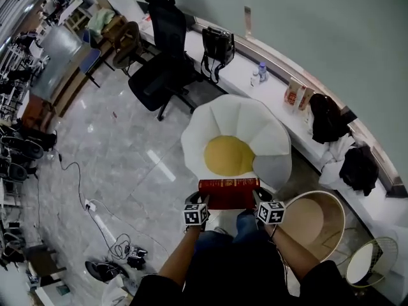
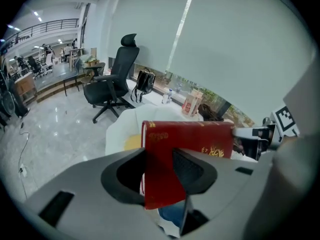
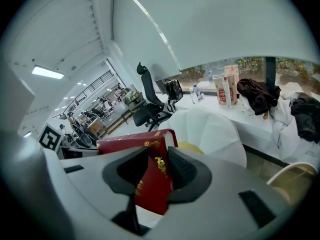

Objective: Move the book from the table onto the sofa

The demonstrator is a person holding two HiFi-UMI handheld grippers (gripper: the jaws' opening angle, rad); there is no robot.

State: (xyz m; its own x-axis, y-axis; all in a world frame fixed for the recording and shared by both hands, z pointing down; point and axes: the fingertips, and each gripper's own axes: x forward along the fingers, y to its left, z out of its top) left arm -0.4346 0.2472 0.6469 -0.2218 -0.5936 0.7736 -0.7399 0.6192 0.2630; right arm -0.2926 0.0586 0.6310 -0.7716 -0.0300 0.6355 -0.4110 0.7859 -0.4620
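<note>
A red hardback book [image 1: 228, 193] with gold lettering hangs in the air, level, between my two grippers, just in front of the near edge of the sofa. The sofa [image 1: 239, 129] is a white, petal-shaped seat with a round yellow cushion [image 1: 228, 155]. My left gripper [image 1: 195, 201] is shut on the book's left end [image 2: 160, 184]. My right gripper [image 1: 259, 197] is shut on its right end [image 3: 152, 179]. In each gripper view the book [image 2: 195, 139] stands on edge between the dark pads, with the sofa [image 3: 212, 131] behind it.
A round beige side table [image 1: 315, 218] stands to the right of the sofa, with a gold wire-framed piece [image 1: 370, 260] beyond it. Behind runs a white counter [image 1: 280, 81] with a black bag, bottles, cartons and dark clothing. A black office chair [image 1: 162, 69] stands at back left. Cables lie on the floor [image 1: 108, 234].
</note>
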